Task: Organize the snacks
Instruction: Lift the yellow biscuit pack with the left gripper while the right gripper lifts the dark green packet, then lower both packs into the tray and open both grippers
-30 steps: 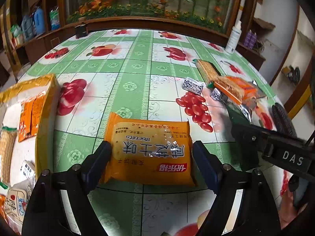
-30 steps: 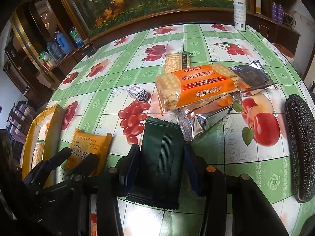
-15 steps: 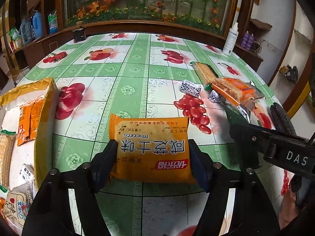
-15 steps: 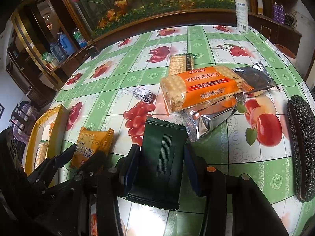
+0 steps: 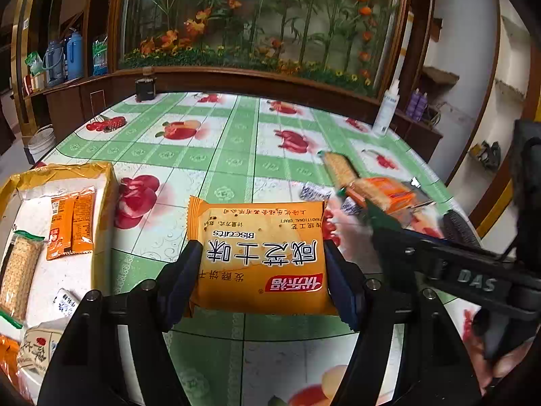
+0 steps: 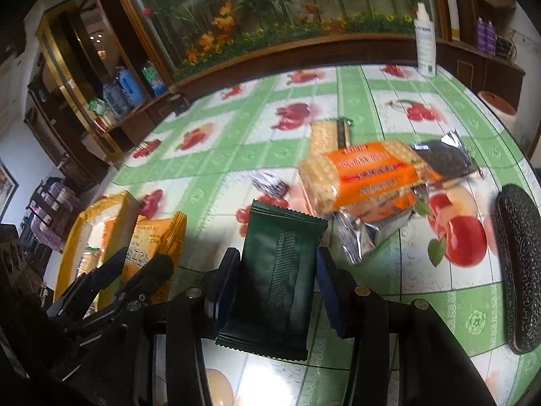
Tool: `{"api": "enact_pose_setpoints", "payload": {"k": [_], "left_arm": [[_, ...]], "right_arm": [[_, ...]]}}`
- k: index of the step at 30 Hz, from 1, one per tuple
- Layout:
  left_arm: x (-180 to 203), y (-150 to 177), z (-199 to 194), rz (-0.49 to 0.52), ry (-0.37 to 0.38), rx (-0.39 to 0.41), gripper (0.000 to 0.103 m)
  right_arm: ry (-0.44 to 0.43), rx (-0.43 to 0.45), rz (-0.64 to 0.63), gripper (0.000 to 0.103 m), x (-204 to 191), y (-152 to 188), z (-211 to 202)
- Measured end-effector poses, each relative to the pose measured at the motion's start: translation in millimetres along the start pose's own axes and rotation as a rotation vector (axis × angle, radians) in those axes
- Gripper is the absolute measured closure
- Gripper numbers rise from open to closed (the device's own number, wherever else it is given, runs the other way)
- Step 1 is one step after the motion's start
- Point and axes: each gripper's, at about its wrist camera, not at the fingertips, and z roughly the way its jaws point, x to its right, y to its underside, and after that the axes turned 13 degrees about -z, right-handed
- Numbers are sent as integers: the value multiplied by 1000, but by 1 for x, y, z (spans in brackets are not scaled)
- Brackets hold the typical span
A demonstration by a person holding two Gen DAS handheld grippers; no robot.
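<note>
Pinching an orange biscuit packet by its two short sides, the left gripper has one finger pressed against each edge; the packet spans the whole gap and juts out past the fingertips, print upside down to the camera. It appears lifted clear of the surface, though I cannot be sure of the gap beneath. Left of these fingers, near, sits a yellow tray already holding several snack packs.

Right gripper: fingers clamped on a dark green packet, one pad on each long side. Packet runs lengthwise between them, its serrated far end beyond the fingertips, its near end back toward the gripper body.

Beyond the right fingertips, slightly right: an orange cracker pack lying atop a silver foil packet, with a small patterned sweet just left of them. Far right of the fingers lies a black textured case, well apart.
</note>
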Motion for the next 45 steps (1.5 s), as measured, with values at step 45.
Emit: {"api": "enact_pose_setpoints", "payload": {"k": [45], "left_arm": [[-222,-34,-59,-369,-185,-77,31]], "right_arm": [[-384,-58,-164,57,-229,-25,78]]}}
